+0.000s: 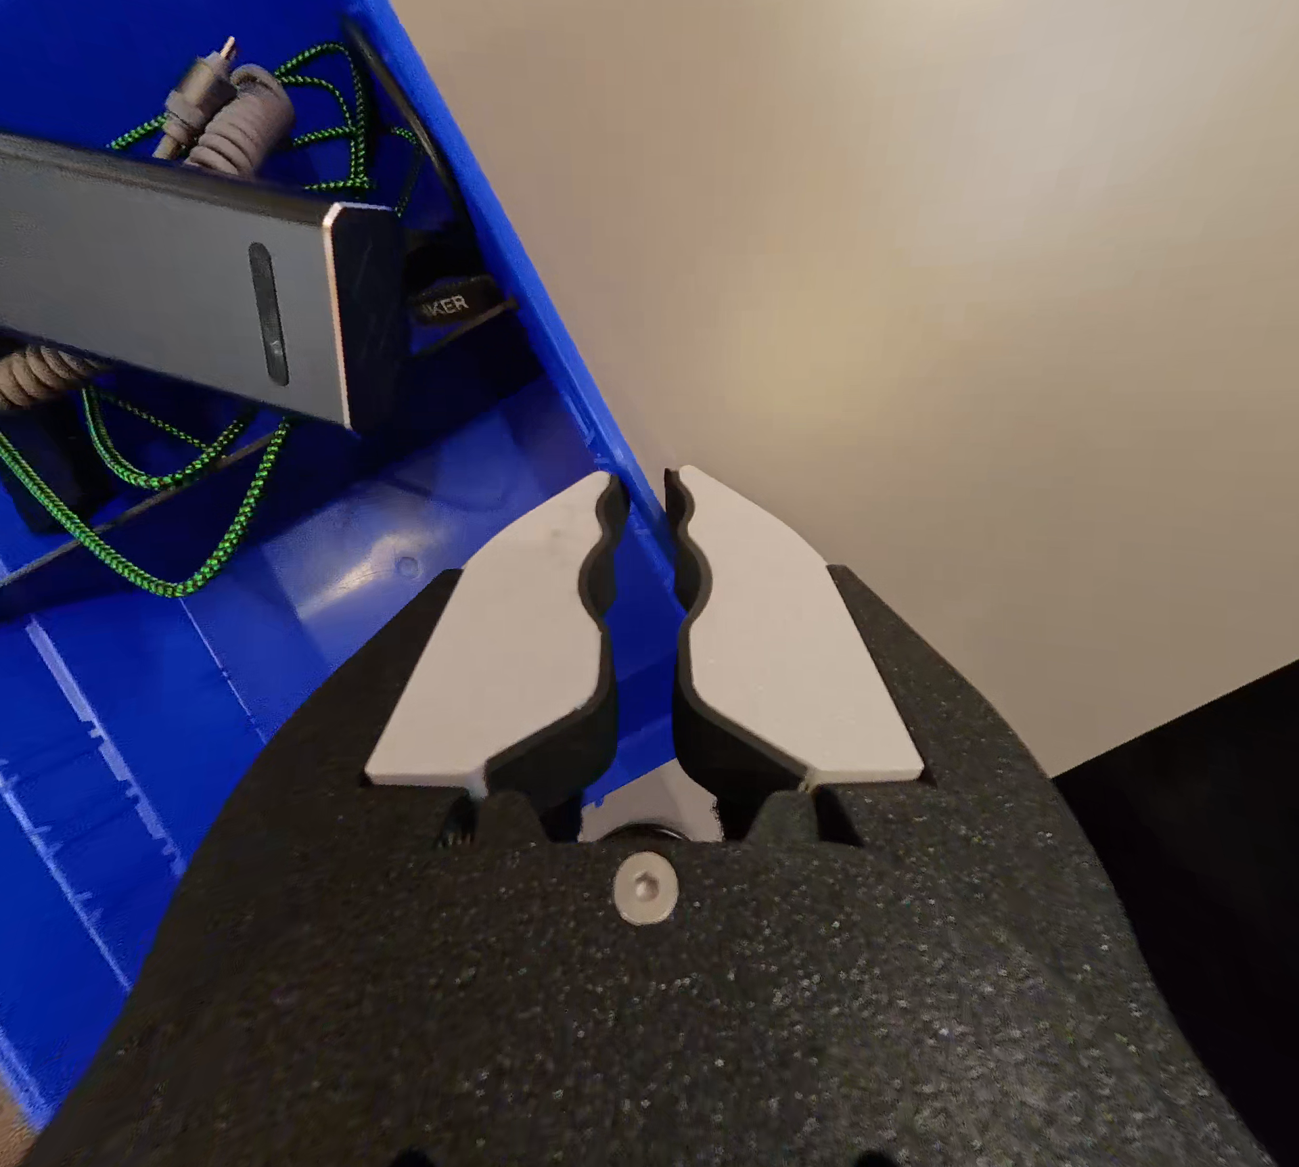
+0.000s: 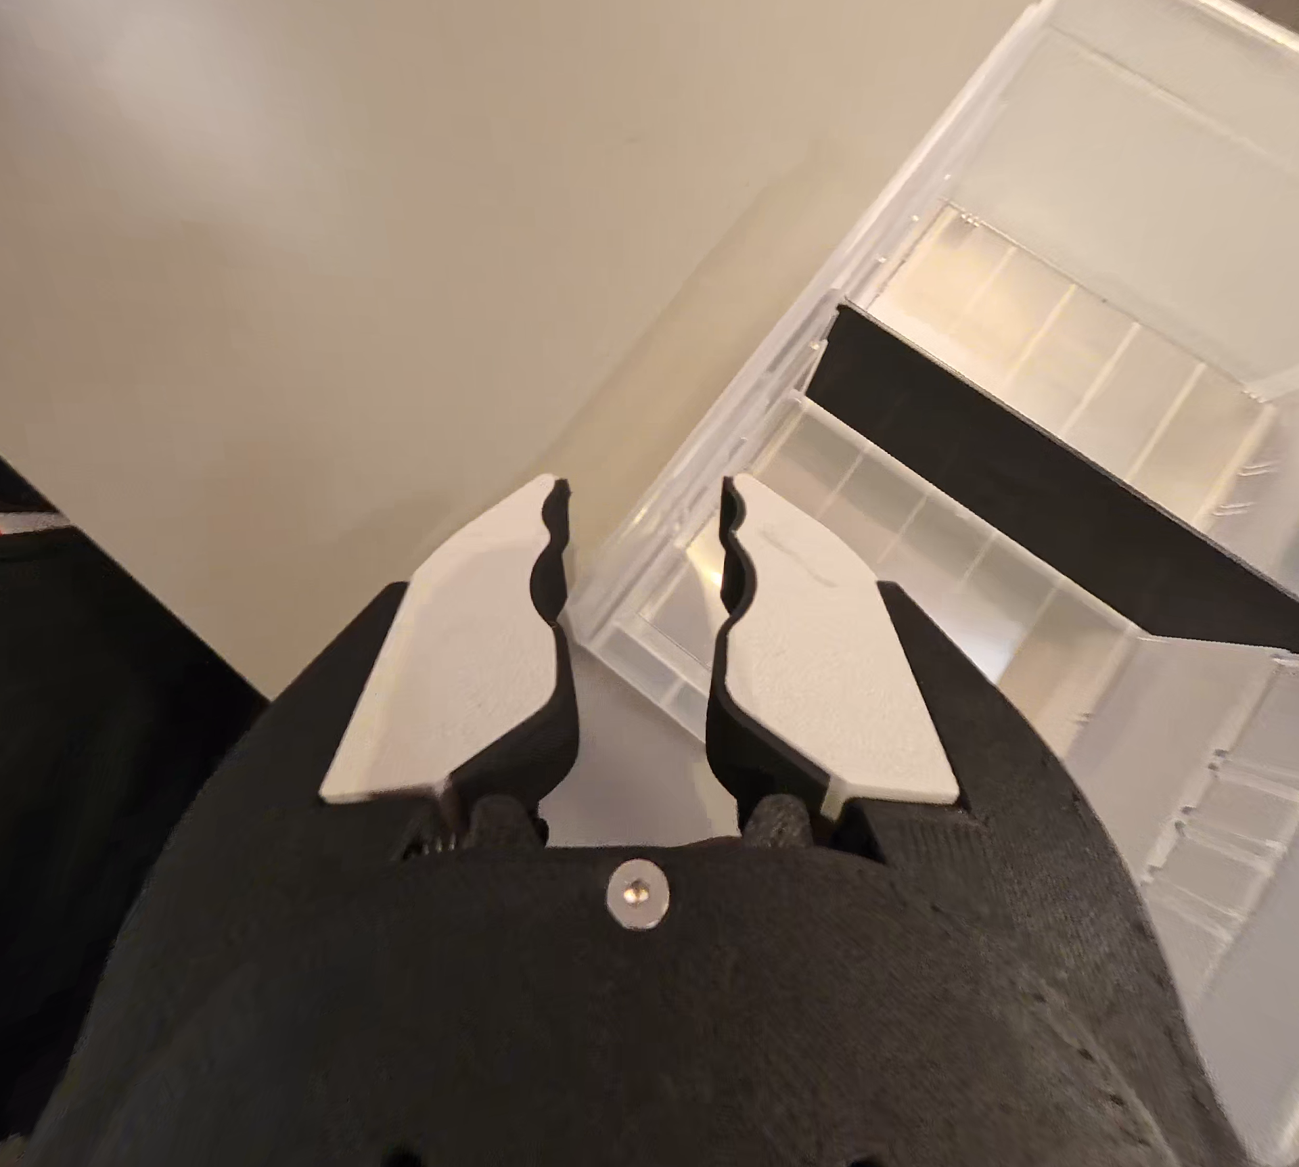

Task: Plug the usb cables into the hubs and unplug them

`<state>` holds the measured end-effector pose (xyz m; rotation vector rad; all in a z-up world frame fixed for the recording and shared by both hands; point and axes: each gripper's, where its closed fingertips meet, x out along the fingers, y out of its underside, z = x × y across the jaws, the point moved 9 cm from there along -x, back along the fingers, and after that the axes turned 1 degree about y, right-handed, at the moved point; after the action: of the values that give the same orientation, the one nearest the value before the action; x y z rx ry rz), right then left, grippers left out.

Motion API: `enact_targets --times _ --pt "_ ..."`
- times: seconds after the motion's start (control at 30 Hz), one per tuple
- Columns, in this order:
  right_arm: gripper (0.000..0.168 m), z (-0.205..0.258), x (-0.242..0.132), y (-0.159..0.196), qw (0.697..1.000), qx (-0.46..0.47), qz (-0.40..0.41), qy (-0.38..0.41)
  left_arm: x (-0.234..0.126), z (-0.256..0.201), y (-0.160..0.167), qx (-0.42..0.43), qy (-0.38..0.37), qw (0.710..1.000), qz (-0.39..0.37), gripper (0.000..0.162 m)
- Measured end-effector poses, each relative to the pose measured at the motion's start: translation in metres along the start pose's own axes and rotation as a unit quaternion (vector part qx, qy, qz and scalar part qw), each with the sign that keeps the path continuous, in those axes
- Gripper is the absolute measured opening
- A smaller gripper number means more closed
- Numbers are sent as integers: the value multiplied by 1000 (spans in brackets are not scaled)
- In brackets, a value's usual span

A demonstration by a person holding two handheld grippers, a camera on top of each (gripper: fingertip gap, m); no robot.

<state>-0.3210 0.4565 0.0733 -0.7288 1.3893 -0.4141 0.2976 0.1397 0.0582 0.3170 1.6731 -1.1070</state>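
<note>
Two empty grippers, hub and cables sit in blue bin up-left of the left one.

Left gripper (image 1: 645, 486) hangs over the near right wall of the blue bin (image 1: 450, 100), fingers parted by a narrow gap, gripping nothing; whether the tips touch the rim, can't tell. Grey hub (image 1: 176, 290) lies farther in, up and left of the fingers, long axis running left-right, dark end cap facing the bin's right wall. Green braided cable (image 1: 140, 543) loops under and behind it; grey coiled cable (image 1: 239, 114) with its plug sits behind. Left gripper looks nearer, so the reach is probably its job: forward-left, turned to span the hub's short side. Right gripper (image 2: 647, 493) hangs over the corner of a clear bin (image 2: 1160, 149) with a black divider (image 2: 1054, 472), fingers moderately apart, empty.
</note>
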Motion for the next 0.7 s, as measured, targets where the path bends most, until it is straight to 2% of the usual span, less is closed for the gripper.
enact_targets --times 0.07,0.27,0.33,0.4,0.47,0.7 --pt "41 4 -3 -4 1000 18 -11 -2 -2 2 3 -3 -1 1000 -5 11" --pt "45 24 12 -3 998 9 37 45 -5 7 6 33 -22 999 12 11" --pt "38 27 13 -3 995 -4 49 82 -6 11 8 31 -15 999 8 11" --pt "24 24 14 -1 988 -23 70 137 -7 14 10 30 -8 1000 3 11" --pt "9 21 17 -1 984 -30 85 154 -9 18 13 27 -1 1000 -3 11" --pt "8 -1 22 -7 981 -32 97 166 -10 33 16 23 4 1000 -20 10"
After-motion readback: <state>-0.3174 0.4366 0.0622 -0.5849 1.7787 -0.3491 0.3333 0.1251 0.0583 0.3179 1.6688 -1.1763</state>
